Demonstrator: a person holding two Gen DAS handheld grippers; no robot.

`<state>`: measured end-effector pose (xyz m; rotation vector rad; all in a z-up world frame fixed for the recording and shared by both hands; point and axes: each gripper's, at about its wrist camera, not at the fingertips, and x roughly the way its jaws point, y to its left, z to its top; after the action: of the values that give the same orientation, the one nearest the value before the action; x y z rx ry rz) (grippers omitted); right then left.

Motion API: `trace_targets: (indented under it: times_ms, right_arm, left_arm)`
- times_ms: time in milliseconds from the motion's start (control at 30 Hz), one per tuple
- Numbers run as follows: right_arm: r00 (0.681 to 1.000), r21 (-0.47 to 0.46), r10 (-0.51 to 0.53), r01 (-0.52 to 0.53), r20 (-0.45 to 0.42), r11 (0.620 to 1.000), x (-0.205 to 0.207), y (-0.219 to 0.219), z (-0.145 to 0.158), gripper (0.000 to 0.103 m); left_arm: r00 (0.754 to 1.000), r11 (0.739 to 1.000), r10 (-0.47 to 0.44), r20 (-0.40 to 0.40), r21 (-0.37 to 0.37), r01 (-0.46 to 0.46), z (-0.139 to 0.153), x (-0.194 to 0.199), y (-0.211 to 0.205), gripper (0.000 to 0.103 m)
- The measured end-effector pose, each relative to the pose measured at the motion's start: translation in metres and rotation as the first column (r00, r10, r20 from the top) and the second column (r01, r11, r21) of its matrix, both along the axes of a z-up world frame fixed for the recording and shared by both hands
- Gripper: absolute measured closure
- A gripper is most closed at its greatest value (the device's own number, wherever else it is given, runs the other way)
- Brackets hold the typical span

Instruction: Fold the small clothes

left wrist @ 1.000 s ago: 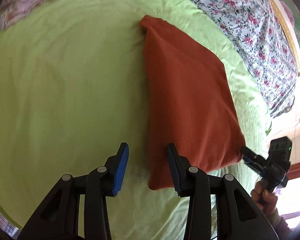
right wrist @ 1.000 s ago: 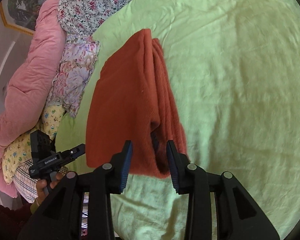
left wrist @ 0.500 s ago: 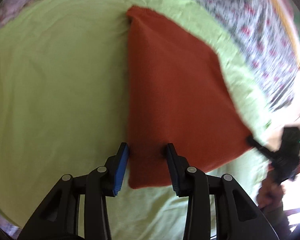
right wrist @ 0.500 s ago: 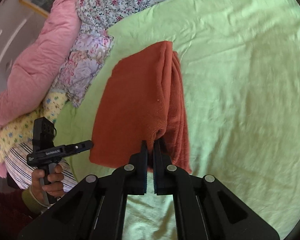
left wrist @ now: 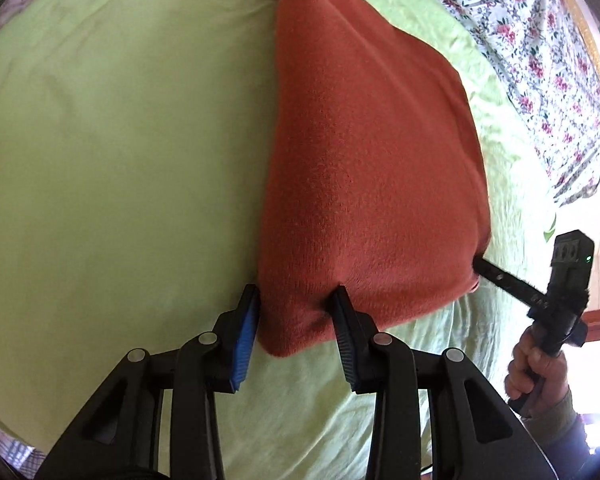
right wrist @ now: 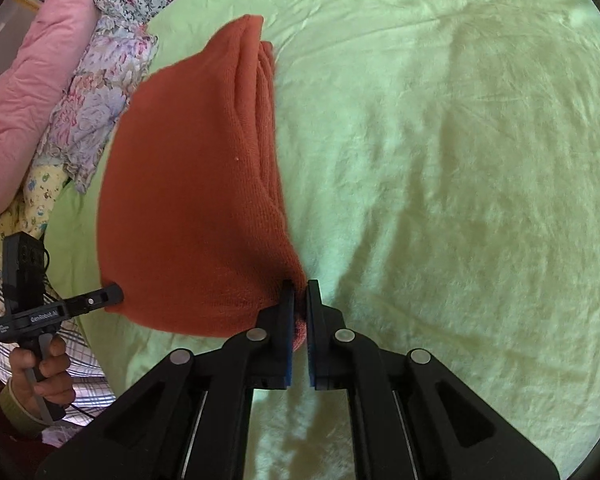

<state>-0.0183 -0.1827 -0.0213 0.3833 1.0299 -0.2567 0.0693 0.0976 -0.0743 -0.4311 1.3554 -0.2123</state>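
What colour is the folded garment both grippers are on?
Rust orange, a plain knit garment with no pattern; the left wrist view shows it best.

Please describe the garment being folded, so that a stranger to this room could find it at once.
Look at the wide lime-green bedsheet; near its edge, beside the floral pillow, lies a rust-orange knitted garment. It is the only plain orange cloth there, folded double, with the right gripper clamped on one near corner.

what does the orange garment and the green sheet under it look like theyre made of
Rust-orange folded garment: looks like soft knit, perhaps fleece or wool; fine ribbed texture, fuzzy matte nap. Lime-green bed sheet: looks like thin woven cotton, matte, with fine wrinkles.
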Motion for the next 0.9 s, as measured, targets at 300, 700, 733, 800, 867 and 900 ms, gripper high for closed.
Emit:
trace_targets:
  times_ms: [300,700,733,800,867,900]
  right_arm:
    - [0.984,0.039,-0.043,0.036,0.173,0.999,-0.024,0.013,0.051,0.082]
    - [0.992,0.046,0.017,-0.024,0.128,0.999,0.031,0.033,0.022,0.082]
    - [0.994,0.048,0.006,-0.011,0.111,0.999,0.031,0.029,0.016,0.085]
    - [0.995,0.051,-0.004,-0.001,0.099,0.999,0.033,0.022,0.008,0.09]
    - [0.995,0.045,-0.005,0.0,0.098,0.999,0.035,0.021,0.008,0.091]
    - [0.995,0.04,-0.005,0.001,0.096,0.999,0.036,0.022,0.009,0.091]
  left_arm:
    - [0.987,0.999,-0.026,0.16,-0.043,0.033,0.059,0.0,0.01,0.069]
    - [0.983,0.991,-0.125,0.138,-0.034,0.131,0.013,0.028,-0.015,0.086]
    - [0.984,0.992,-0.119,0.13,-0.032,0.125,0.008,0.03,-0.012,0.093]
    - [0.987,0.991,-0.105,0.12,-0.064,0.114,0.003,0.035,-0.008,0.093]
    - [0.988,0.991,-0.102,0.113,-0.072,0.11,0.004,0.035,-0.005,0.093]
    - [0.988,0.991,-0.109,0.113,-0.064,0.116,0.006,0.035,-0.006,0.093]
